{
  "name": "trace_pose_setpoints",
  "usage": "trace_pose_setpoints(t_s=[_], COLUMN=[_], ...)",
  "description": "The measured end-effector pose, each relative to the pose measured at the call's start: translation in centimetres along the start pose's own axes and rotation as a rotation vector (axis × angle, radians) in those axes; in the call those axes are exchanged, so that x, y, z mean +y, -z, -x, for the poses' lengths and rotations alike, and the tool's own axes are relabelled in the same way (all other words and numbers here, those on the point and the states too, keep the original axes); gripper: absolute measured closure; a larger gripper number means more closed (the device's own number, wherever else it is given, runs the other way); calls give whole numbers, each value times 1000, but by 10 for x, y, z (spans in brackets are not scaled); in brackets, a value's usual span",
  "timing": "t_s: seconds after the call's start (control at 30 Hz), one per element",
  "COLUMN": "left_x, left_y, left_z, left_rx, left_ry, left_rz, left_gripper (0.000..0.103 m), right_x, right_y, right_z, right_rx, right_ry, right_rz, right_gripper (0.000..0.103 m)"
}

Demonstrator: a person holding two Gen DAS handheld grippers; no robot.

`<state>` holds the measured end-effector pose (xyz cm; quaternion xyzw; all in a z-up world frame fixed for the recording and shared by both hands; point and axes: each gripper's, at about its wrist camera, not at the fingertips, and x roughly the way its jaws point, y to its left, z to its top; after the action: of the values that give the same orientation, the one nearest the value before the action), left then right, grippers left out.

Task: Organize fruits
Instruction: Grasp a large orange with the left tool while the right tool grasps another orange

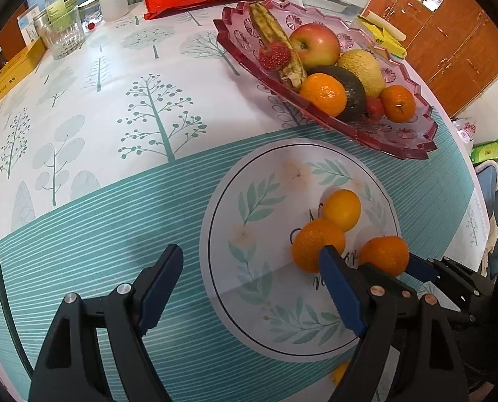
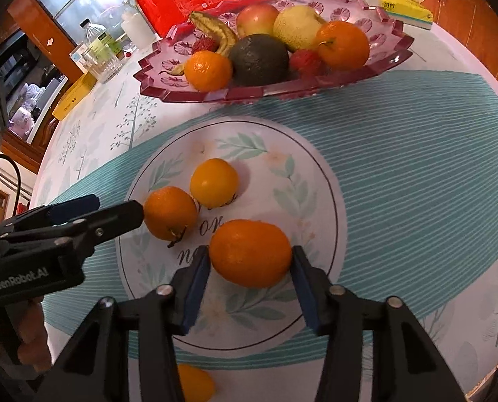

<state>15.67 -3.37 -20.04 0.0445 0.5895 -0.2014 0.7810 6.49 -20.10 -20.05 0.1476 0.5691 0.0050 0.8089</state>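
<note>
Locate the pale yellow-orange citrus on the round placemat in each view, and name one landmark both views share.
Left wrist view: the yellow-orange citrus lies right of centre, on the round placemat, above two deeper oranges.
Right wrist view: the same fruit lies left of centre, farthest from the right tongs, which straddle a large orange.
Shared landmark: the pink glass fruit tray beyond the placemat.
</note>
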Motion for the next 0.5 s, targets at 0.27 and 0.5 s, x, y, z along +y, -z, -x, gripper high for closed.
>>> trace_pose_setpoints(t_s=[0.27,0.5], left_x=[-21,-29], left_y=[1,-5], left_z=[0,-18], left_rx=[5,28], left_ry=[24,42], left_rz=[-49,-40], left_gripper=[22,26], right_x=[1,-1], right_y=[3,5], right_z=[3,8], right_rx=[-6,-19], right_ry=[2,15], right_rz=[15,16], right_gripper=[58,58])
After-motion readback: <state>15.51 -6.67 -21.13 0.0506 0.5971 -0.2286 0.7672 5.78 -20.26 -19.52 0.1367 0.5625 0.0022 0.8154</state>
